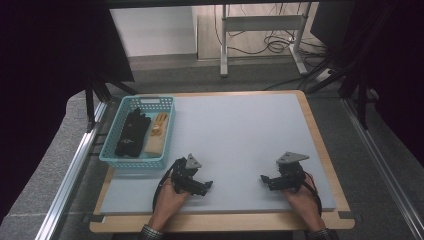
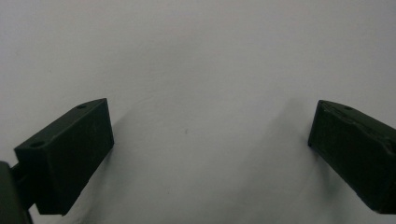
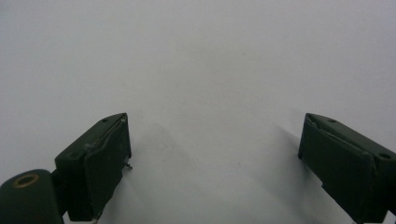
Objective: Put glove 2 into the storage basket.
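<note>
Left gripper (image 2: 210,140): jaws spread wide, nothing between, bare grey mat (image 2: 201,70) just beneath
Right gripper (image 3: 215,154): jaws likewise released, over the same mat, well apart from the left
Basket (image 1: 116,159): just beyond and outboard of the left jaws, containing black glove (image 1: 131,134) beside tan glove (image 1: 156,134)

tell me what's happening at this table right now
A person holds a gripper in each hand over the near part of a grey mat. The left gripper and right gripper are both open and hold nothing. A teal basket at the left holds a black glove and a tan glove, untouched.
</note>
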`<state>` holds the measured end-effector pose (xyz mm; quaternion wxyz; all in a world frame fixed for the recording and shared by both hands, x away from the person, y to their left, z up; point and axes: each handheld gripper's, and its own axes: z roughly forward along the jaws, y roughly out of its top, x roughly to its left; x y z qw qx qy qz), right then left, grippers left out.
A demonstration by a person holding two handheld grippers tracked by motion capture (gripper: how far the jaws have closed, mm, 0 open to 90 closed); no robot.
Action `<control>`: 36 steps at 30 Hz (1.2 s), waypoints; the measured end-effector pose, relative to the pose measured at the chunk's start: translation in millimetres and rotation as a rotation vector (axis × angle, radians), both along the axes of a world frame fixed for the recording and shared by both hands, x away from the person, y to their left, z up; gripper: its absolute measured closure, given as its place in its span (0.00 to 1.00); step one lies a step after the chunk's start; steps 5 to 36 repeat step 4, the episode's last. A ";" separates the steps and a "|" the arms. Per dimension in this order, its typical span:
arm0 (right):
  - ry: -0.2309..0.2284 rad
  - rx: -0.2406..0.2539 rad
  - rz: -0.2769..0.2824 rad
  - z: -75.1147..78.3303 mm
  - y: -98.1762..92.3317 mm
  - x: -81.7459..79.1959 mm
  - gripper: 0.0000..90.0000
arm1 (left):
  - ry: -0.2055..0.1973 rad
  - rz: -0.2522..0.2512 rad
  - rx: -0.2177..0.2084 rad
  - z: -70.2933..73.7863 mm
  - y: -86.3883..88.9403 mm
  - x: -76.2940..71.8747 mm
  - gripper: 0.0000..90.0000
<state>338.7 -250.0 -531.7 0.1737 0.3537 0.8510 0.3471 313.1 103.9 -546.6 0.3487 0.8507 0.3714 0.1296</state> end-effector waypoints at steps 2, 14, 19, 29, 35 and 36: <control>0.001 0.001 -0.001 -0.3 -0.2 -0.2 0.10 | 0.002 0.003 0.002 -0.1 -0.5 -0.6 0.00; 0.000 0.000 0.000 -0.3 0.1 -0.4 0.10 | 0.002 0.006 0.002 0.0 -0.7 -0.7 0.00; 0.000 0.000 0.000 -0.3 0.1 -0.4 0.10 | 0.002 0.006 0.002 0.0 -0.7 -0.7 0.00; 0.000 0.000 0.000 -0.3 0.1 -0.4 0.10 | 0.002 0.006 0.002 0.0 -0.7 -0.7 0.00; 0.000 0.000 0.000 -0.3 0.1 -0.4 0.10 | 0.002 0.006 0.002 0.0 -0.7 -0.7 0.00; 0.000 0.000 0.000 -0.3 0.1 -0.4 0.10 | 0.002 0.006 0.002 0.0 -0.7 -0.7 0.00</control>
